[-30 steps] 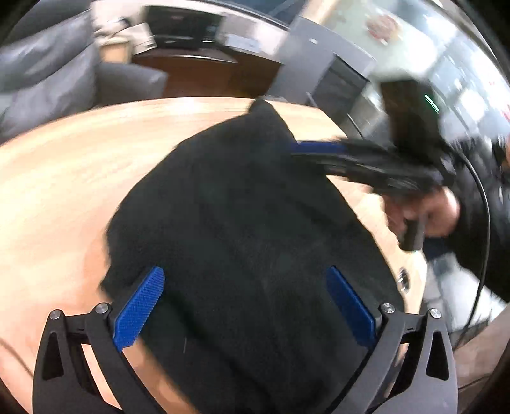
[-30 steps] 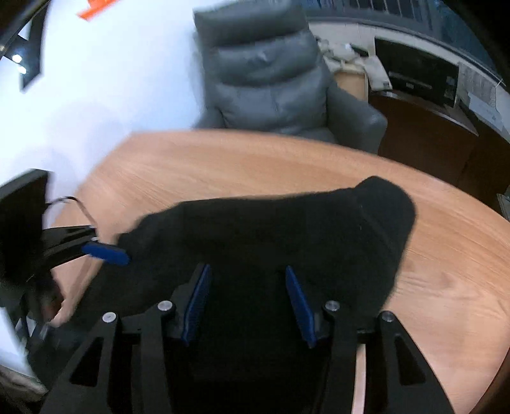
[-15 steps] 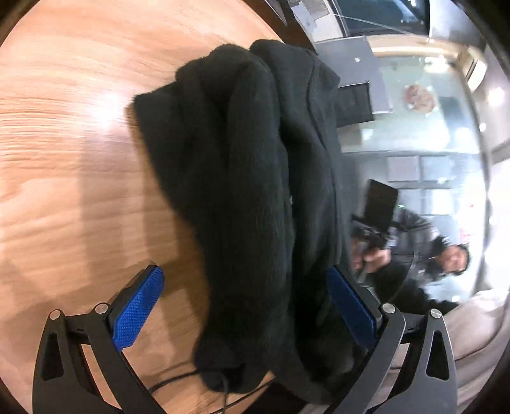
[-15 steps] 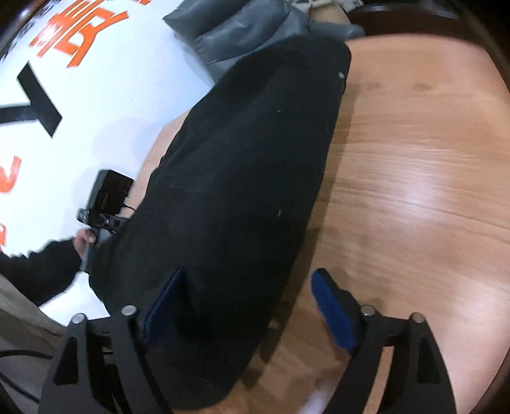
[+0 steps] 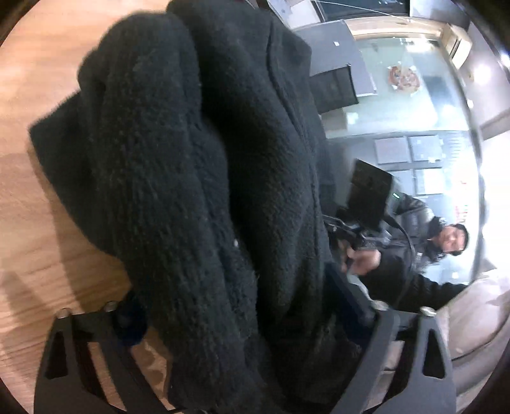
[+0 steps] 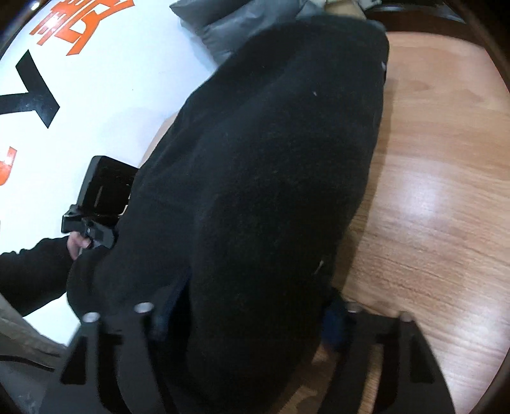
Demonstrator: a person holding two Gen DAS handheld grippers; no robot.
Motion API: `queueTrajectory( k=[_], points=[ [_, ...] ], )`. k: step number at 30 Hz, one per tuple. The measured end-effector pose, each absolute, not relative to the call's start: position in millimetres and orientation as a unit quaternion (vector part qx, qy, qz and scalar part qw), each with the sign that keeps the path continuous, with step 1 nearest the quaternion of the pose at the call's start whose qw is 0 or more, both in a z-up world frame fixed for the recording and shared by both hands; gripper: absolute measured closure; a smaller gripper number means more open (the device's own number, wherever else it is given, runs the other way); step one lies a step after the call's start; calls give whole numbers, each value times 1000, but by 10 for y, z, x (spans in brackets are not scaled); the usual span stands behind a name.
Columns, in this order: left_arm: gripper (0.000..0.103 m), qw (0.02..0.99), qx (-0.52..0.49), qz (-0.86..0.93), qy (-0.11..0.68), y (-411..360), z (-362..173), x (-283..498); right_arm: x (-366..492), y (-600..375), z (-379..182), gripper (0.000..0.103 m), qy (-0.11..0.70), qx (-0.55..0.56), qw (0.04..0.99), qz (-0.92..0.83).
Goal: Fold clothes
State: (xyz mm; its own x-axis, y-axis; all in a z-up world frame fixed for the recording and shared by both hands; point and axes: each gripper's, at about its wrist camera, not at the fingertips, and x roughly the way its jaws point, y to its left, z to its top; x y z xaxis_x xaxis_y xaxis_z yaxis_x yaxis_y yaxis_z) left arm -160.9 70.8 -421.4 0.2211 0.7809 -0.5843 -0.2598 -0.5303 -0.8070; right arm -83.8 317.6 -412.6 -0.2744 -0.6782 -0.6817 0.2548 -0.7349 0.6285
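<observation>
A black fleece garment (image 5: pixel 197 178) lies bunched in a long roll on the round wooden table (image 5: pixel 35 229). One end of it fills the gap of my left gripper (image 5: pixel 239 310), whose jaws are closing. The blue left pad (image 5: pixel 130 321) sits just beside the fabric's edge, and the other pad is hidden. In the right wrist view the garment (image 6: pixel 271 178) runs away across the table (image 6: pixel 430 191). My right gripper (image 6: pixel 250 317) is closing too, both fingers pressed into the garment's near end.
Past the garment a person's hand (image 5: pixel 360 261) holds the right gripper's body (image 5: pixel 366 197). The left gripper's body (image 6: pixel 102 197) shows at the table's left edge. A grey armchair (image 6: pixel 242 28) stands behind, beside a white surface with orange lettering (image 6: pixel 95 79).
Both grippers have sunk closer to the garment, which was spread flat a second ago and is now a bunched roll. Both pairs of jaws have narrowed around its ends.
</observation>
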Motion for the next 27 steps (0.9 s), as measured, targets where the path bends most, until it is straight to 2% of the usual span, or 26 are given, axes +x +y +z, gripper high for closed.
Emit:
queueTrajectory(
  k=[1,3,7,12,19,23,27],
  points=[
    [31,441,-638,602,-191,687,-4164,-1596,-801,3132,-4083,50,-197,516,295,-780],
    [38,442,-627,618,-174,625,-4074,-1571,-721,3016,-3996,53,-182,510,277,-794],
    [44,427,-625,635,-155,405,-3943,-1550,-592,2697,-3863,57,-156,502,251,-813],
    [46,417,-593,679,-118,-133,-3387,-1458,-504,2027,-3419,60,-110,459,262,-842],
    [45,356,-567,737,-91,-1774,-2743,-2033,-1047,676,-2958,59,-126,407,307,-851],
    [43,322,-570,752,-79,-2711,-2738,-2437,-1531,-207,-2994,59,-137,388,326,-851],
    [41,289,-589,752,-72,-3431,-3169,-2995,-2132,-1014,-3376,59,-145,404,326,-842]
  ],
)
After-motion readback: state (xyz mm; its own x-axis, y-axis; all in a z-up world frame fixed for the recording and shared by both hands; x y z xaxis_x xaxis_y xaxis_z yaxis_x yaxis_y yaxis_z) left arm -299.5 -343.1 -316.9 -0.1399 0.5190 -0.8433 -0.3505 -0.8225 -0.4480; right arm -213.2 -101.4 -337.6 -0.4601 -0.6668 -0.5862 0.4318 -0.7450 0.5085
